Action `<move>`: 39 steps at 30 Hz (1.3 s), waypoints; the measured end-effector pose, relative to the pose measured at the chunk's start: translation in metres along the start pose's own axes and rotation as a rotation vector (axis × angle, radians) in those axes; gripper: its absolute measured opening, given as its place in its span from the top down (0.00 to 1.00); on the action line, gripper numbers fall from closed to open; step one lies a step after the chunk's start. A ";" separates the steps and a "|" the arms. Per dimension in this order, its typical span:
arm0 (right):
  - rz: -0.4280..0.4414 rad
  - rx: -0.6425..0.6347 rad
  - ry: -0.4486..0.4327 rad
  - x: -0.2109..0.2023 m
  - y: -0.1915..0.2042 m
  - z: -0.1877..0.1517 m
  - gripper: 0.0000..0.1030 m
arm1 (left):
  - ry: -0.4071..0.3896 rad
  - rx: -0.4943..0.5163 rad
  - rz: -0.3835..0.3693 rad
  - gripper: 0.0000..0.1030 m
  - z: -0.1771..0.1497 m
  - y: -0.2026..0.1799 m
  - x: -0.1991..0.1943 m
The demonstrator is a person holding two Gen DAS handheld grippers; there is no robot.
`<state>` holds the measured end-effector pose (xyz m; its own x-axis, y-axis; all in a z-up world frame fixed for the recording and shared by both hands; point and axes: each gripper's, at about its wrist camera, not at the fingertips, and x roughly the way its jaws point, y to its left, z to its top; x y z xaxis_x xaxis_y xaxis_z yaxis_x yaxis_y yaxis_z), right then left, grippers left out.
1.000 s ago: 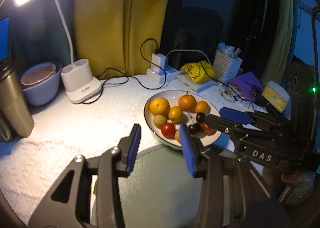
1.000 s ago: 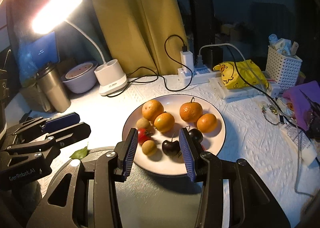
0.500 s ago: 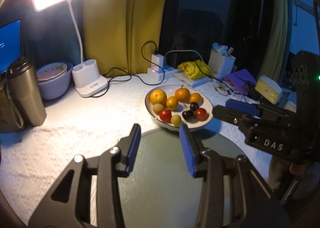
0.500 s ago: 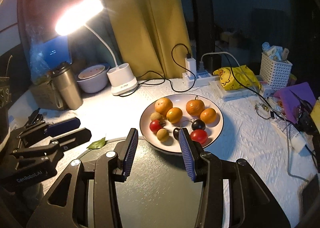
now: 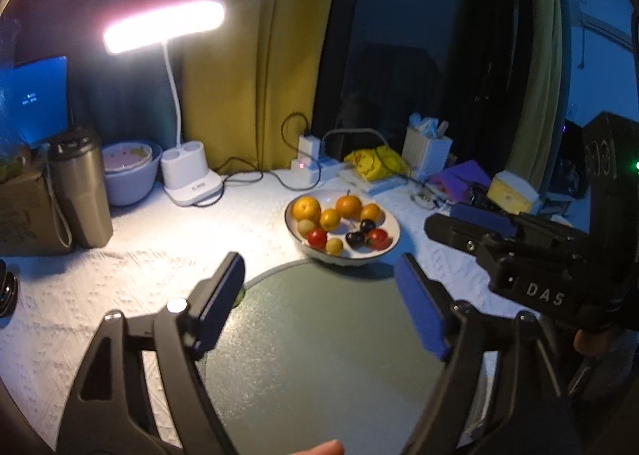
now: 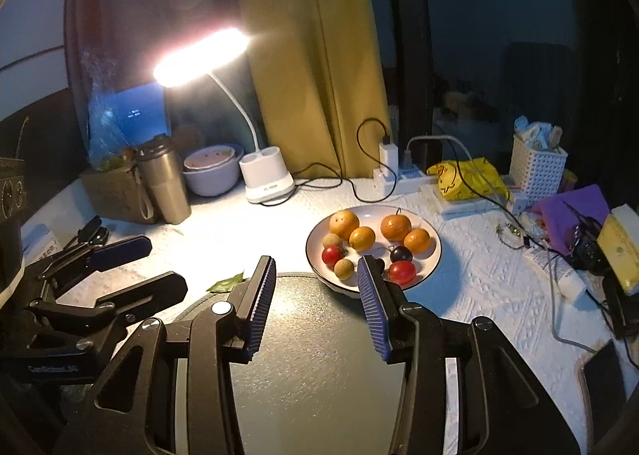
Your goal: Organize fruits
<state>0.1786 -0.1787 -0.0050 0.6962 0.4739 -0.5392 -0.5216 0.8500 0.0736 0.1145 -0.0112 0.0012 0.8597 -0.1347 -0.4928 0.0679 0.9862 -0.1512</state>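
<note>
Left tongs: I have these over the round grey-green mat, jaws spreading apart, nothing between the blue pads.

Right tongs: I hold these over the same mat, jaws part-way apart and empty, released. In the left wrist view they show to the right of my left tongs.

White plate: one, on the white cloth, just beyond the far edge of the mat and ahead of both tongs; in the right wrist view my right-hand pad overlaps its near rim. All the fruit I can count lies on it:
- oranges: four, along the far half of the plate.
- red tomatoes: two, on the near half.
- small tan round fruits: two, one near, one further back on the left.
- dark cherries: one plain in the right wrist view, a second partly hidden behind my right-hand pad; the left wrist view shows two.

Green leaf: one, on the cloth at the mat's left edge, just left of my right tongs.

Desk lamp: one, lit, far left of the plate.

Steel tumbler: one, further left.

Bowl: one, between tumbler and lamp base.

White basket: one, far right.

Yellow bag: one, beyond the plate.
</note>
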 end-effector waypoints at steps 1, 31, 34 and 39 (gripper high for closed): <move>-0.003 -0.003 -0.010 -0.006 0.002 0.001 0.56 | -0.008 0.002 0.001 0.23 0.001 -0.001 -0.004; -0.101 -0.040 -0.183 -0.097 0.006 0.015 0.22 | -0.194 0.029 0.111 0.20 0.025 -0.018 -0.066; -0.108 -0.033 -0.180 -0.095 0.002 0.015 0.22 | -0.184 0.038 0.124 0.20 0.025 -0.017 -0.061; -0.113 -0.027 -0.175 -0.092 0.000 0.016 0.22 | -0.176 0.037 0.120 0.20 0.025 -0.017 -0.059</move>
<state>0.1224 -0.2185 0.0579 0.8251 0.4105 -0.3882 -0.4465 0.8948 -0.0030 0.0757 -0.0176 0.0542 0.9377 -0.0004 -0.3476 -0.0245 0.9974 -0.0674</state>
